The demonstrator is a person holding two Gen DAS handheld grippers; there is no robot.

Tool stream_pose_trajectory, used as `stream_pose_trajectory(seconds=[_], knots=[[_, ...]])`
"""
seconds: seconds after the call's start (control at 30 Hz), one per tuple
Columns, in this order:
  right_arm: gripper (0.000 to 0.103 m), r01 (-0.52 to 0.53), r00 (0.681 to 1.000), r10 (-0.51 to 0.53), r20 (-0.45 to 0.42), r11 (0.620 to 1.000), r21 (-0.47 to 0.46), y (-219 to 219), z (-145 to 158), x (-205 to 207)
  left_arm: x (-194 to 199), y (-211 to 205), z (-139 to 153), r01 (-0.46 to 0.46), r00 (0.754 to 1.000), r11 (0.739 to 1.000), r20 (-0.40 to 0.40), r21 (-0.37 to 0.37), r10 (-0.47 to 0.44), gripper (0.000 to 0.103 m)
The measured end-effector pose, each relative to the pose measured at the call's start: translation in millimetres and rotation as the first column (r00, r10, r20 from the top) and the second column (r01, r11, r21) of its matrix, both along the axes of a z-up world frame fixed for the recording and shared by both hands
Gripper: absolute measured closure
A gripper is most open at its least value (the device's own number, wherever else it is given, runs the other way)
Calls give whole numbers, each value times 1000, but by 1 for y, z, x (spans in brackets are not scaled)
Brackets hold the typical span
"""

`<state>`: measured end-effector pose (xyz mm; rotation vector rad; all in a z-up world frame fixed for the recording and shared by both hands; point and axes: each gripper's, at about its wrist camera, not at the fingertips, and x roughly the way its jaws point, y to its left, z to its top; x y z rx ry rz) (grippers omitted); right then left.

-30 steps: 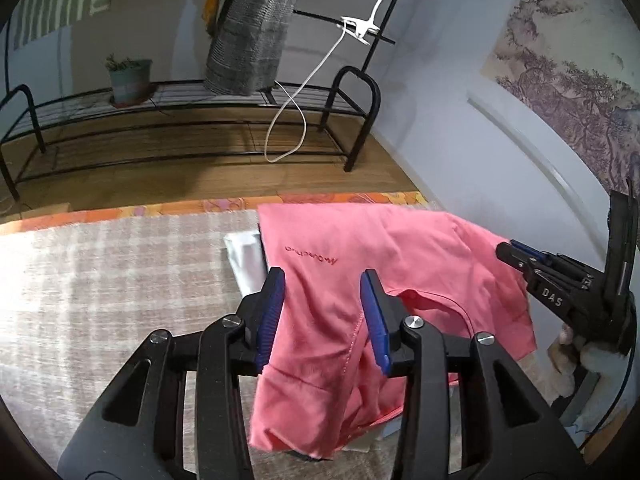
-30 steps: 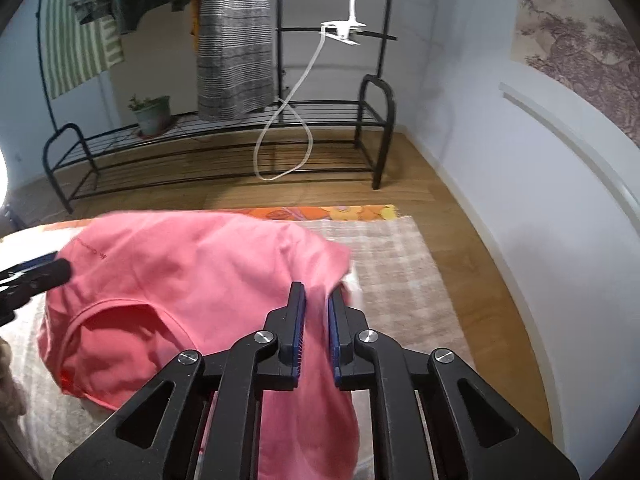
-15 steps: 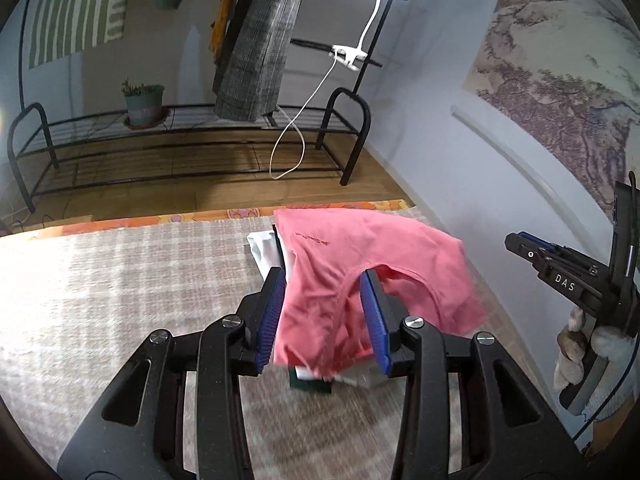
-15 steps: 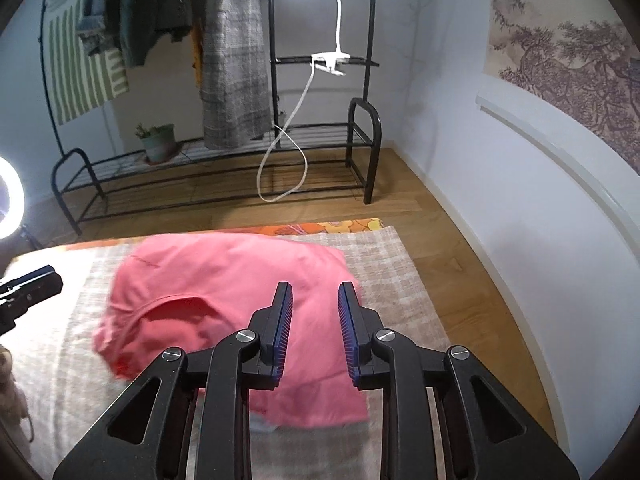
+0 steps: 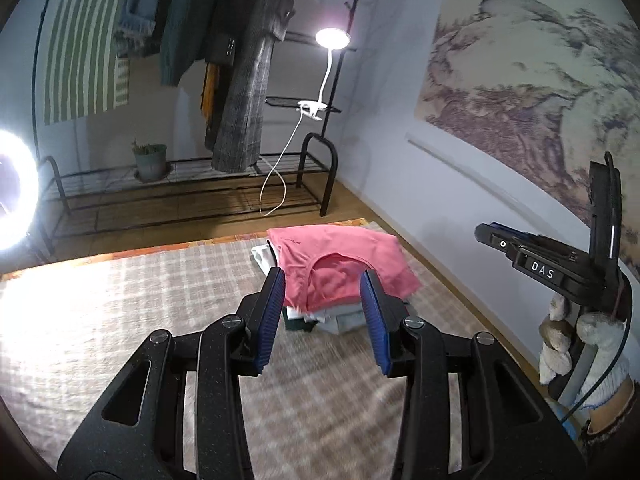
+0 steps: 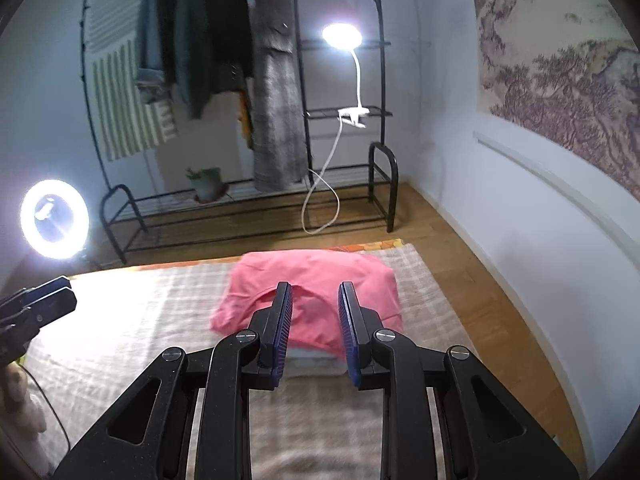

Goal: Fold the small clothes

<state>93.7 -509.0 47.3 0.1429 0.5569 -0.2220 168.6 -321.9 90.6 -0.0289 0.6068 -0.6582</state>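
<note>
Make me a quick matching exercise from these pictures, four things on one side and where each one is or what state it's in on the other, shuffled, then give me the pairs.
Things:
1. pink garment
2. potted plant
3. clip lamp
4. left tongs

Places or states:
A. on the low black rack shelf
B. lit, clipped to the tall rack
C. open, nothing between them
D. on top of a stack of folded clothes

Pairs: 1-D, 2-A, 3-B, 4-C
</note>
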Motion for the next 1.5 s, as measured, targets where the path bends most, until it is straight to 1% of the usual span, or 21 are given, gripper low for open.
stream_pose_trajectory(seconds=[0.17, 0.27, 0.3, 0.33, 0.4, 0.43, 0.47, 0.53, 0.57, 0.6, 0.63, 0.7, 0.73, 0.83, 0.9, 0.97, 1.03, 1.1, 1.2, 1.33, 1.5], knots=[[80, -16, 999, 16, 34, 1000, -3, 38, 11, -37, -48, 36, 15, 12, 998, 1000, 57, -10, -11, 64], [71, -18, 998, 18, 54, 1000, -7, 58, 11, -58, -71, 57, 16, 16, 997, 1000, 75, -18, -14, 63], [70, -15, 998, 16, 58, 1000, -18, 66, 10, -64, -77, 64, 16, 16, 997, 1000, 79, -20, -15, 63], [70, -14, 998, 16, 62, 1000, -27, 73, 8, -70, -81, 70, 15, 16, 997, 1000, 82, -19, -14, 62], [70, -15, 997, 18, 74, 999, -31, 85, 3, -81, -92, 84, 10, 17, 996, 1000, 86, -17, -15, 52], [69, -17, 997, 19, 80, 1000, -26, 90, 0, -85, -95, 88, 8, 16, 996, 1000, 87, -15, -14, 50], [66, -18, 996, 20, 85, 1000, -20, 94, -2, -90, -100, 96, 4, 11, 996, 1000, 93, -11, -10, 49], [55, -18, 995, 19, 94, 1000, -13, 105, -9, -99, -105, 105, -1, 3, 995, 1000, 100, -1, -3, 47], [49, -18, 995, 20, 96, 1000, -15, 110, -12, -102, -109, 112, -6, 0, 995, 1000, 105, 3, 0, 44], [49, -16, 996, 18, 93, 1000, -23, 116, -17, -104, -111, 116, -9, -2, 994, 1000, 108, 4, 2, 40], [49, -17, 996, 20, 88, 999, -34, 122, -21, -105, -114, 121, -12, -6, 994, 1000, 112, 4, 5, 38], [49, -18, 997, 22, 79, 998, -55, 133, -28, -108, -118, 127, -18, -8, 993, 1000, 117, 5, 7, 27], [49, -20, 997, 25, 75, 998, -60, 137, -31, -108, -122, 131, -21, -10, 992, 1000, 127, 8, 8, 25], [42, -26, 997, 31, 74, 998, -65, 145, -40, -109, -130, 135, -25, -19, 987, 1000, 161, 9, 17, 17], [36, -23, 997, 28, 74, 998, -66, 150, -46, -111, -133, 138, -29, -23, 984, 1000, 175, 0, 23, 11], [30, -20, 997, 25, 76, 998, -60, 151, -50, -111, -133, 139, -31, -21, 985, 1000, 169, 4, 20, 9], [26, -10, 996, 13, 84, 999, -44, 151, -55, -112, -133, 139, -32, -28, 984, 999, 176, 28, 23, 8], [23, -2, 996, 5, 91, 1000, -30, 149, -61, -114, -135, 140, -34, -51, 979, 997, 200, 57, 39, 2], [22, 6, 997, -4, 81, 1000, -25, 147, -71, -112, -137, 143, -36, -70, 975, 995, 215, 64, 55, 0], [22, -7, 999, 7, 34, 1000, -20, 147, -81, -106, -138, 146, -42, -102, 974, 992, 212, 77, 83, 0], [22, -19, 999, 21, 36, 999, -43, 153, -82, -107, -135, 144, -51, -100, 979, 991, 187, 93, 81, 0]])
